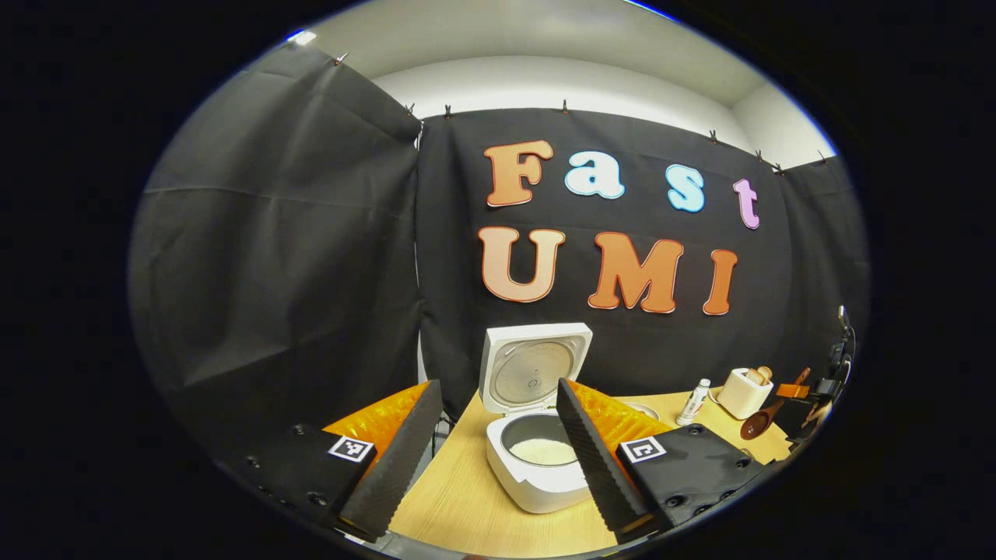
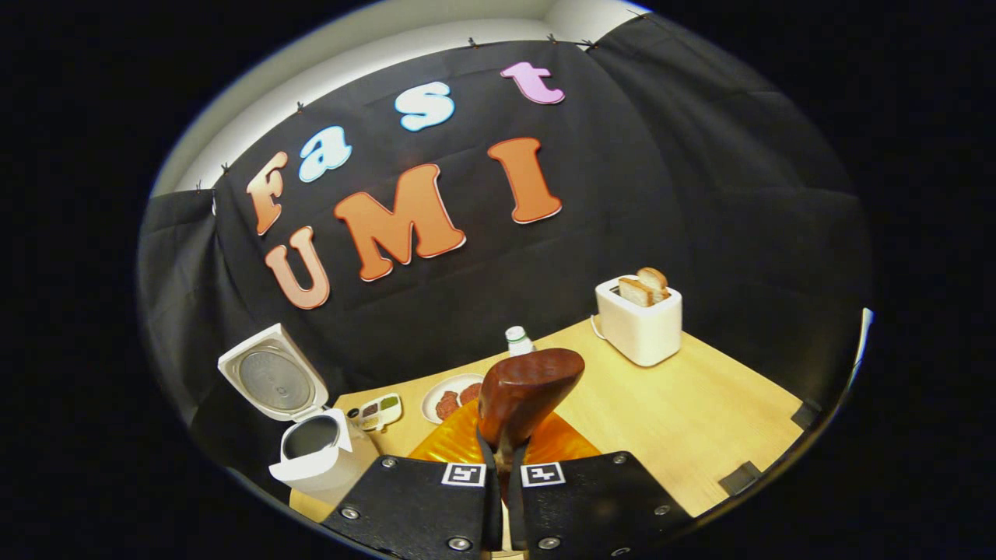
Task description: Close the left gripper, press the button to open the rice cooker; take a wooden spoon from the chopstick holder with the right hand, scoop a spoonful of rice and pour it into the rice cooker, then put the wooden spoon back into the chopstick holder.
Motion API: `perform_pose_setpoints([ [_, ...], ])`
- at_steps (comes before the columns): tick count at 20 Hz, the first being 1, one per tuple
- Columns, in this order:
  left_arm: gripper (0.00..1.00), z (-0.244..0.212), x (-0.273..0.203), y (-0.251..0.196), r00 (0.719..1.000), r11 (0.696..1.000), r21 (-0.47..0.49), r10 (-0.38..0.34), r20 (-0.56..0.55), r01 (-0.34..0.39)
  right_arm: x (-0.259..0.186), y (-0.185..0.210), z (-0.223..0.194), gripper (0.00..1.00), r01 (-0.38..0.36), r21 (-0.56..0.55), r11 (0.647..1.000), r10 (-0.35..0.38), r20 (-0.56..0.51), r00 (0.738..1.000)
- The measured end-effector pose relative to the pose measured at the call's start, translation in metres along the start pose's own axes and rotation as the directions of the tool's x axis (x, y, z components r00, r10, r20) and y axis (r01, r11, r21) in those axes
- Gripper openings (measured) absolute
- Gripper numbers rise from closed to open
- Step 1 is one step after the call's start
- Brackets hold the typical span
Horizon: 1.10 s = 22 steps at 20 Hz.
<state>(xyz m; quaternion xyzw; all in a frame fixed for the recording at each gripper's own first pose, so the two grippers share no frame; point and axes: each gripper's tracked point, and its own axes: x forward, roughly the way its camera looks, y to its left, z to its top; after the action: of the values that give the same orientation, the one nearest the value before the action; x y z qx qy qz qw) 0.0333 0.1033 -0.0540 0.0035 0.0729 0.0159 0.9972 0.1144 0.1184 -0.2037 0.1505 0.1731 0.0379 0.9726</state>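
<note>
In the left gripper view, the left tongs stand spread wide at the bottom of the frame, pinching nothing, with the rice cooker low in the centre between the 2 fingers. Its lid stands upright and open, and white rice lies in the inner pot. At the lower right of that frame, a small bottle and a white toaster stand on the wooden bench; just right of them the wooden spoon hangs above the bench, held by the far gripper at the frame's right edge.

In the right gripper view, the right tongs are pressed together on the spoon's handle at bottom centre, the bowl of the spoon rising just above them. The open cooker sits at lower left, a plate of food and a small tray near centre, and the toaster holding 2 bread slices at centre right.
</note>
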Motion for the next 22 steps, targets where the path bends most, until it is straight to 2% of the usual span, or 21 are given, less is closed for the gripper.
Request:
perform_pose_setpoints([
  [5, 0.99, 0.001, -0.003, -0.012, 1.0, 1.0, 0.007, -0.004, 0.001, 0.004, -0.002, -0.046, -0.033, 0.03, 0.055, 0.022, 0.998, -0.054, -0.048, 0.997],
  [10, 0.98, 0.004, -0.008, -0.023, 1.0, 1.0, 0.004, -0.006, 0.0, 0.006, 0.006, -0.067, -0.065, 0.03, 0.059, 0.043, 0.997, -0.056, -0.07, 0.996],
  [18, 1.0, -0.004, -0.013, -0.026, 1.0, 1.0, 0.007, 0.006, -0.028, -0.006, 0.023, -0.077, -0.101, 0.03, 0.06, 0.038, 0.997, -0.055, -0.125, 0.991],
  [20, 0.98, -0.007, -0.012, -0.028, 0.999, 1.0, 0.007, 0.007, -0.037, -0.007, 0.024, -0.078, -0.108, 0.06, 0.064, 0.031, 0.997, -0.059, -0.138, 0.989],
  [22, 1.0, -0.008, -0.012, -0.03, 0.999, 1.0, 0.01, 0.006, -0.041, -0.006, 0.025, -0.079, -0.109, 0.09, 0.066, 0.033, 0.997, -0.061, -0.14, 0.988],
])
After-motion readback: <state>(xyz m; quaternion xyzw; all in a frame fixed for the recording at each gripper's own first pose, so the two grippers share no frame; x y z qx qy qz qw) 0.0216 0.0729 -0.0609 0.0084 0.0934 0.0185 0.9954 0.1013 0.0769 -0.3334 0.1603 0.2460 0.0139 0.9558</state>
